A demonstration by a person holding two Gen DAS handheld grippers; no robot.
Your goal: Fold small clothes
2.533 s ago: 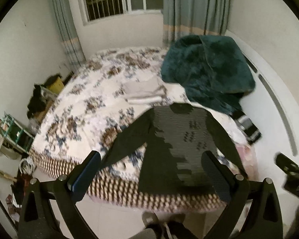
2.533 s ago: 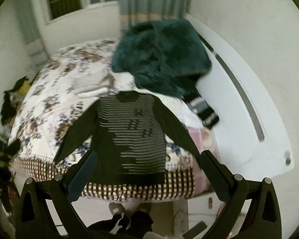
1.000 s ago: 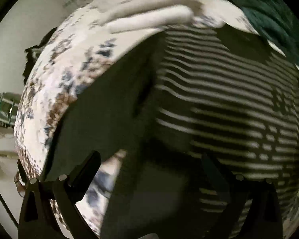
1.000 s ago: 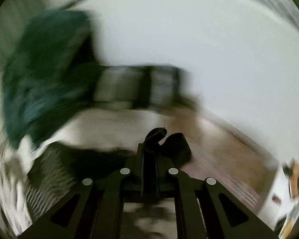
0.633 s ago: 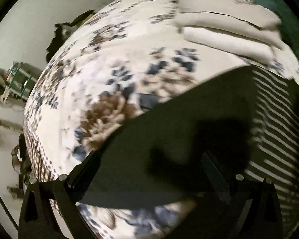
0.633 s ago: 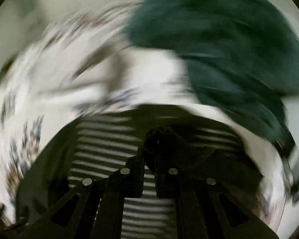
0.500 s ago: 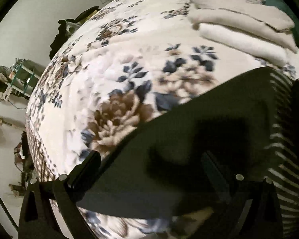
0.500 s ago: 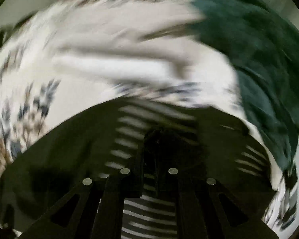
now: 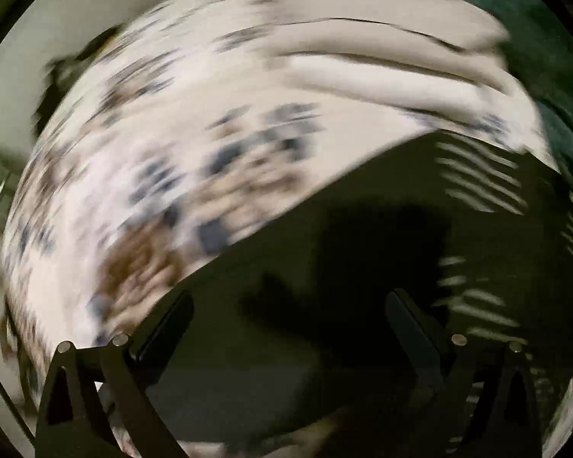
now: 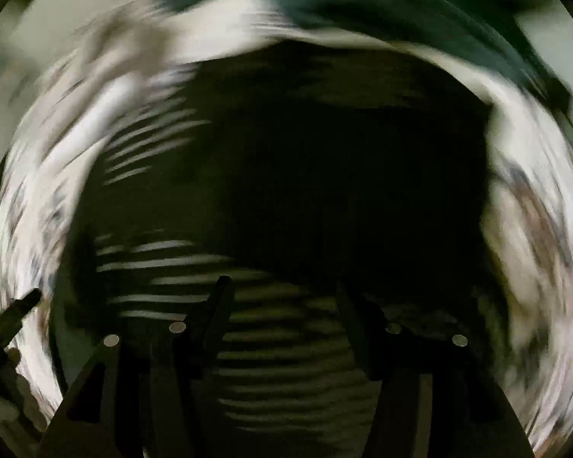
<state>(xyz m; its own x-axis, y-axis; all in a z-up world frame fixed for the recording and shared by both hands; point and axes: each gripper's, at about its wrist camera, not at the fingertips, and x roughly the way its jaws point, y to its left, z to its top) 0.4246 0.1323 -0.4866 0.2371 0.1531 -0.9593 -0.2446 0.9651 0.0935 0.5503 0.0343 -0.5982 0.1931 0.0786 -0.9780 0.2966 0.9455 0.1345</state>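
Sweater (image 9: 363, 267), dark with pale stripes, lies flat on the floral bed (image 9: 172, 152), just short of the folded pale laundry (image 9: 382, 61). Left hand-held gripper (image 9: 290, 320), jaws wide and holding nothing, hovers close over the plain left sleeve, which runs diagonally from lower left up toward the striped body at right. Right hand-held gripper (image 10: 282, 305), also parted and empty, sits over the striped body (image 10: 286, 343). Judged nearer the sleeve, the left would take it. Both views are motion-blurred.
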